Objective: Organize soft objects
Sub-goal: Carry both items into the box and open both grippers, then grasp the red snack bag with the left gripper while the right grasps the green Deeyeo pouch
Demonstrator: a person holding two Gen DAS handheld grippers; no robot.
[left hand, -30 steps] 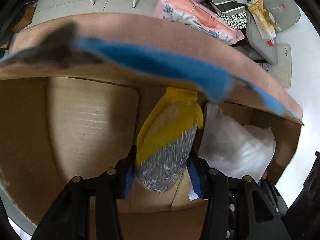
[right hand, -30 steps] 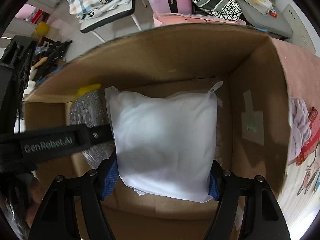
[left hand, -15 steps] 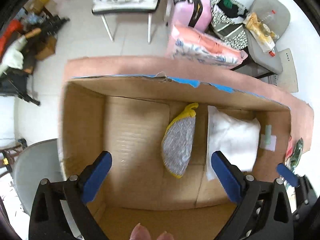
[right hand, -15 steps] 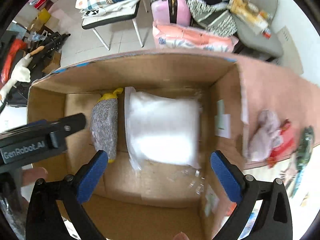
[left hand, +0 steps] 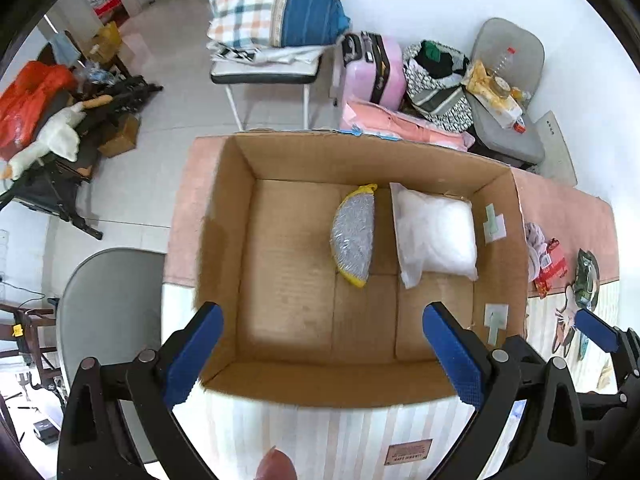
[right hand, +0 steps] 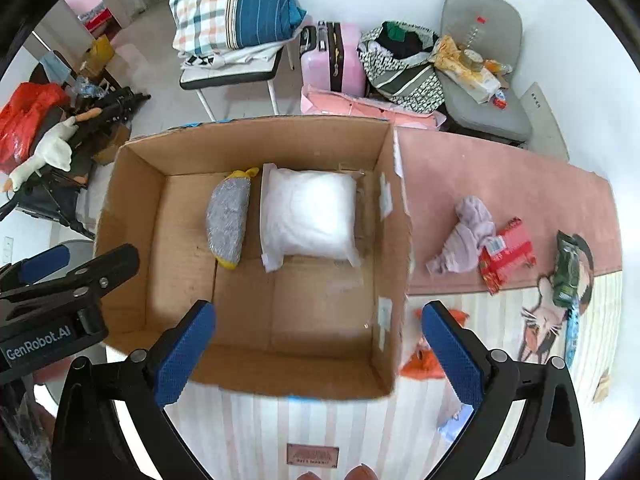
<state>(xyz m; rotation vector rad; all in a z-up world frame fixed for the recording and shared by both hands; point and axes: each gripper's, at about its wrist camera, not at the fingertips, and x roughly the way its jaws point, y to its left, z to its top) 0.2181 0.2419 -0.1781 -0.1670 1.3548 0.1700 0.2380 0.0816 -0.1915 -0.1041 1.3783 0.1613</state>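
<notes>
An open cardboard box stands on the table. Inside, at the far end, lie a grey and yellow scrubbing sponge and a white soft packet, side by side. My left gripper is open and empty, high above the box's near edge. My right gripper is open and empty, also high above the near edge. A pale pink cloth, a red packet and a green packet lie on the table right of the box.
A pink mat covers the table's far part, a striped cloth the near part. An orange item lies by the box's right corner. Chairs, a pink suitcase and bags stand behind the table.
Both grippers let go of the sponge and the white packet, opened wide and rose up and back out of the box. Both items now lie on the box floor.
</notes>
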